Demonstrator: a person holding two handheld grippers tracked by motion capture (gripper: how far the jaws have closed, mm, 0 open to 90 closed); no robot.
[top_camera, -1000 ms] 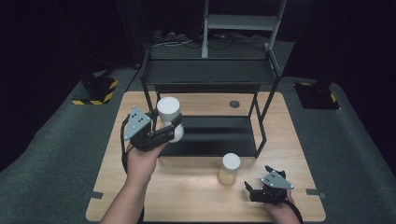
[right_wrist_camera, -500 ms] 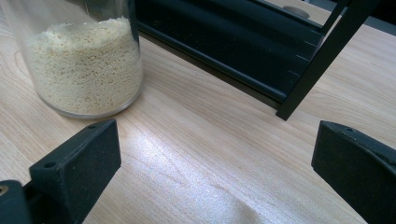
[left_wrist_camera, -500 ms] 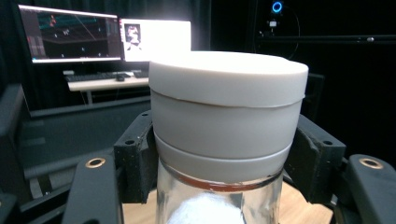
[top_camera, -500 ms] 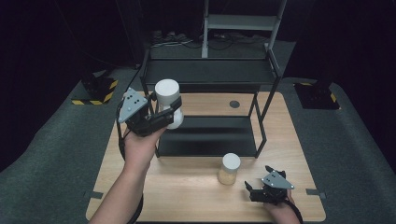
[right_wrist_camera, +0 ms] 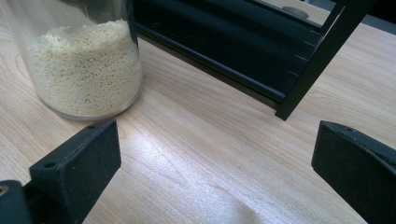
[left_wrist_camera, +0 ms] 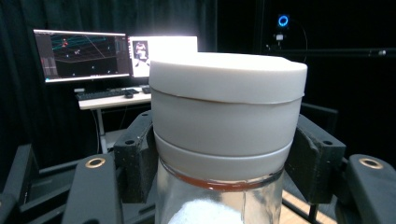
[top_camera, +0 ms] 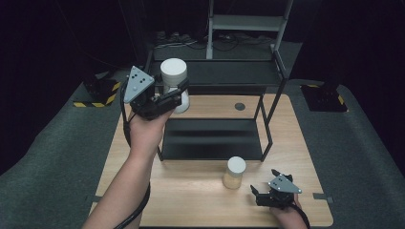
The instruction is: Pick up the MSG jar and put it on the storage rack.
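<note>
A glass jar with a white lid hangs in the air at the left end of the black rack; my left gripper is shut on it just under the lid. The left gripper view has the lid between both black pads, with white grains in the glass below. A second jar of pale yellow grains stands on the wooden table in front of the rack. My right gripper rests low on the table to its right, open, the grain jar just beyond its left jaw.
The black two-level rack stands mid-table, its front right leg close ahead of the right gripper. A grey round plug sits in the tabletop behind it. Monitors and a keyboard stand on a desk far off.
My left gripper has lifted the white-lidded jar up and away from me, toward the rack's top level. The right gripper and the grain jar have stayed still.
</note>
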